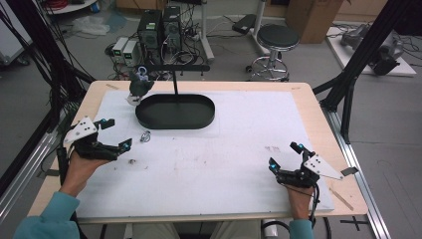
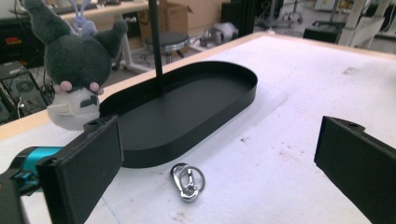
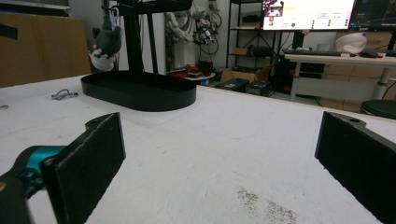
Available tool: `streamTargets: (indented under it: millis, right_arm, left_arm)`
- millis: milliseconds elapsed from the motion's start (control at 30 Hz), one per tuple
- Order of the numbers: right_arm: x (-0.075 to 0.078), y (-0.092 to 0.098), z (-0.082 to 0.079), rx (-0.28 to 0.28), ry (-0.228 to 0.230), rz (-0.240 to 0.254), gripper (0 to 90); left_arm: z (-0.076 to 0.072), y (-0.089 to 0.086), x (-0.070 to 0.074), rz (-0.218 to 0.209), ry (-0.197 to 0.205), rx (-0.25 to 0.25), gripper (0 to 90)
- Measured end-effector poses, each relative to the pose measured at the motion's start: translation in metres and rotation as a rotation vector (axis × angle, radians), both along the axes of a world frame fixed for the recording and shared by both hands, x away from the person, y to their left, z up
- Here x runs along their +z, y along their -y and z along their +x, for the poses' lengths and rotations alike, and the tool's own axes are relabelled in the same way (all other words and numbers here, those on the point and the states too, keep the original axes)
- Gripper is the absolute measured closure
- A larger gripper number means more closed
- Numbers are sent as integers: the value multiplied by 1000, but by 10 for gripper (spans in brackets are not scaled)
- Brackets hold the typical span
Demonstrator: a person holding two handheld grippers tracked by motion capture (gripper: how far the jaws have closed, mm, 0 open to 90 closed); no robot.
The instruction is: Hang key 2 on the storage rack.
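Foam-like white sheeting [image 1: 224, 164] covers the pale wooden table [image 1: 318, 107], matte and scuffed with a few dark smudges. Nearest the person, the right gripper [image 1: 284, 156] rests low over the sheet at the near right, its flat black jaws spread wide with nothing between them; the right gripper view shows bare speckled mat in the gap. Over at the left, the left gripper [image 1: 116, 133] is likewise wide apart and holds nothing. Just ahead of its jaws lies the metal clasp [image 2: 187, 180], a small shiny silver snap hook with a ring, flat on the mat, untouched, just short of the tray. Beyond it sits the black tray [image 2: 233, 100], a smooth oval dish with a low upright wall, from which a thin black post [image 2: 155, 44] rises to a crossbar. At the tray's far left end hangs the plush toy [image 2: 74, 70], fuzzy dark grey with pointed ears, pink dots and a whitish lower half.
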State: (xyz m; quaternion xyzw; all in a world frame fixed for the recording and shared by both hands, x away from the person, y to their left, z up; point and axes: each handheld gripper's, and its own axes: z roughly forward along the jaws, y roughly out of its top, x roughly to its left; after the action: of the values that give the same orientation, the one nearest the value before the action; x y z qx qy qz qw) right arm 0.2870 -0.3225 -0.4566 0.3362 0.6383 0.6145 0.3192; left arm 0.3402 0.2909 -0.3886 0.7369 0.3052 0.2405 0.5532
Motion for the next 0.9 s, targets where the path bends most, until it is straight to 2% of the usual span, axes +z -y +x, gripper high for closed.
streamTargets:
  millis: [200, 267, 400, 500, 600, 667, 733, 900]
  right_arm:
    - [0, 0, 0, 1, 1, 0, 8]
    - [0, 0, 0, 2, 0, 2, 8]
    - [0, 0, 0, 1, -4, 2, 8]
    - [0, 1, 0, -1, 3, 2, 8]
    - [0, 1, 0, 1, 2, 0, 8]
    - [0, 1, 0, 1, 3, 0, 8]
    - [0, 1, 0, 1, 2, 0, 7]
    - [0, 0, 0, 1, 4, -1, 8]
  left_arm:
    - [19, 1, 6, 45, -59, -20, 17]
    - [25, 2, 7, 84, -75, -25, 17]
    - [34, 4, 10, 99, -106, -40, 17]
    - [40, 7, 12, 133, -137, -55, 17]
    - [45, 8, 15, 156, -144, -68, 17]
    - [48, 9, 15, 164, -131, -65, 17]
    - [52, 10, 16, 184, -157, -77, 17]
    - [61, 17, 15, 245, -194, -97, 17]
